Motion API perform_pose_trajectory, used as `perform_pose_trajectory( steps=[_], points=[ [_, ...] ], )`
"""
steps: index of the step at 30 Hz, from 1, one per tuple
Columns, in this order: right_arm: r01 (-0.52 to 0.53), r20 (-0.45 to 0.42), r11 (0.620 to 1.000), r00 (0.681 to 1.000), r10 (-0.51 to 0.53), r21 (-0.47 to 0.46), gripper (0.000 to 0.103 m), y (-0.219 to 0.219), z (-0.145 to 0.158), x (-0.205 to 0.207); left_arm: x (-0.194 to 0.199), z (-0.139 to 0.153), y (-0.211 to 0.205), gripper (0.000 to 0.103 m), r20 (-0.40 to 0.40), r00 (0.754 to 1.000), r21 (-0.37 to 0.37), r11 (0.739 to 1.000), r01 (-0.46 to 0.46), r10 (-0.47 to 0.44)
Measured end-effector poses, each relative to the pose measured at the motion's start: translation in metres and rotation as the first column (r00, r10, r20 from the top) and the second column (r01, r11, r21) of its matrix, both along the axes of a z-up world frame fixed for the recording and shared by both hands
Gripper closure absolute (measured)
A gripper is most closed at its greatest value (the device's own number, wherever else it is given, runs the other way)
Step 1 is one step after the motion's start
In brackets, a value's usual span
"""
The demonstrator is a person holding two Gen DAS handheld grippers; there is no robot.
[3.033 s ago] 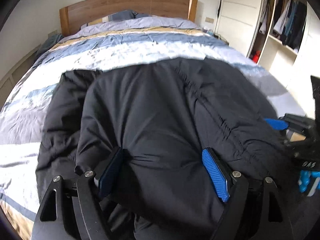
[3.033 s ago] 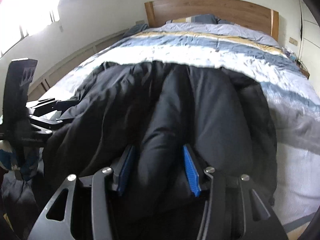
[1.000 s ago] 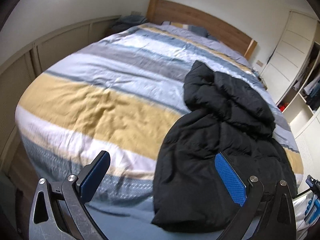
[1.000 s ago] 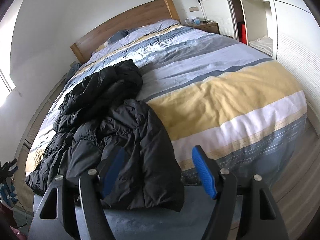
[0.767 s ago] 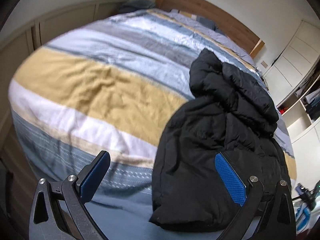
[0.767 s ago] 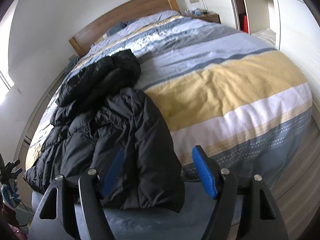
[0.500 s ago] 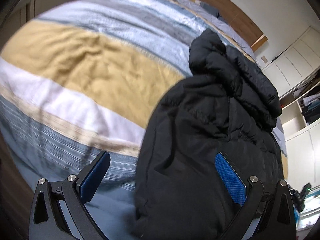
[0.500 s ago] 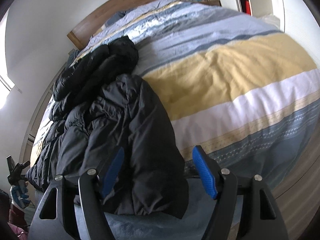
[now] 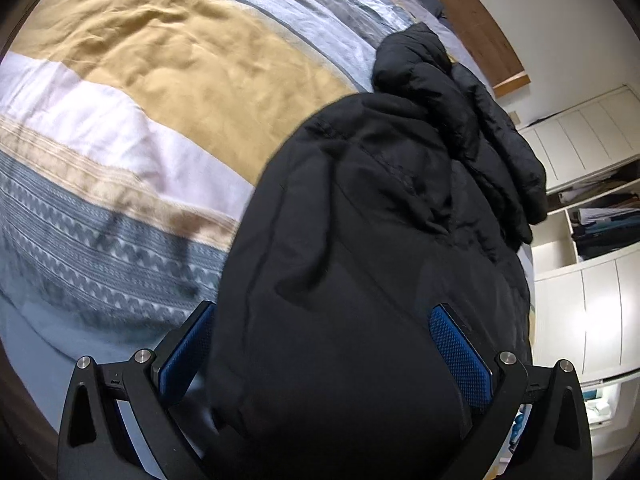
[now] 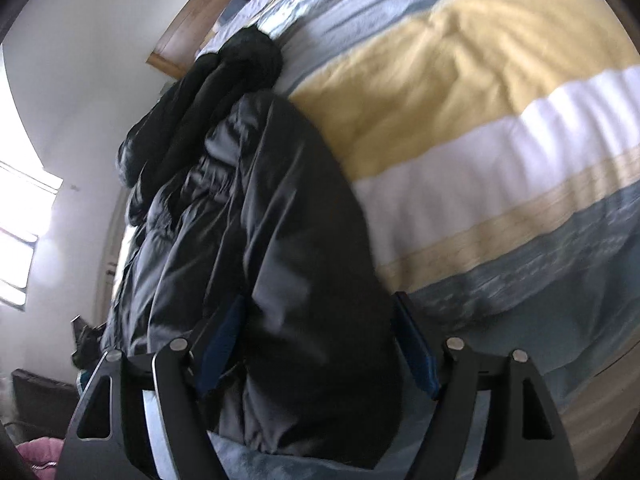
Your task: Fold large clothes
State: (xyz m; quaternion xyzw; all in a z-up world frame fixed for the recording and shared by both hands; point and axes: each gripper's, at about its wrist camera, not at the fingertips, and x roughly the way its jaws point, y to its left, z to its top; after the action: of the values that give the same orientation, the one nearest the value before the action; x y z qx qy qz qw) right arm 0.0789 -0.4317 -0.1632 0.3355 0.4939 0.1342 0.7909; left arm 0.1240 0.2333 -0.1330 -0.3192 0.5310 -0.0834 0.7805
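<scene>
Black and puffy, the coat (image 9: 360,240) lay lengthwise along the foot end of the bed (image 9: 120,80), its near hem hanging just over the edge. The left gripper (image 9: 324,344) stood with its fingers spread wide, the hem bulging between the blue pads (image 9: 460,352) but not pinched. The right gripper (image 10: 320,344) was likewise spread around the other corner of the hem; that view was blurred, so whether a pad touched the cloth could not be told.

As for the task, the coat looked narrowed into a long strip, with the sides seemingly laid in and the hood (image 9: 412,56) bunched at the far end. That much of the folding appeared done. What was left, by my judgement, was to take the hem at both corners and carry it up toward the hood, then flatten the bundle.

A striped duvet (image 10: 480,100) in yellow, white, grey and blue covered the bed, soft and creased. Beyond it stood a wooden headboard (image 9: 480,32), white walls, a window (image 10: 24,220) at one side, and a white wardrobe (image 9: 592,208) with open shelves of clothes.
</scene>
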Motion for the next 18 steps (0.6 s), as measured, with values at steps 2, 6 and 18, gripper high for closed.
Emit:
perform_pose_trajectory(
  steps=[2, 6, 18],
  points=[
    [-0.032, -0.002, 0.999, 0.999, 0.032, 0.025, 0.03, 0.006, 0.0, -0.001, -0.003, 0.002, -0.002, 0.001, 0.01, 1.0, -0.004, 1.0, 0.001, -0.001],
    [-0.038, -0.003, 0.998, 0.999, 0.039, 0.052, 0.03, 0.013, 0.001, -0.004, -0.005, 0.009, -0.007, 0.005, 0.033, 0.999, -0.009, 1.0, 0.019, -0.019],
    [0.041, 0.055, 0.993, 0.997, -0.048, 0.114, 0.081, 0.022, 0.009, -0.028, -0.01, 0.015, -0.011, 0.043, 0.082, 0.994, -0.019, 0.997, 0.069, -0.067]
  ],
)
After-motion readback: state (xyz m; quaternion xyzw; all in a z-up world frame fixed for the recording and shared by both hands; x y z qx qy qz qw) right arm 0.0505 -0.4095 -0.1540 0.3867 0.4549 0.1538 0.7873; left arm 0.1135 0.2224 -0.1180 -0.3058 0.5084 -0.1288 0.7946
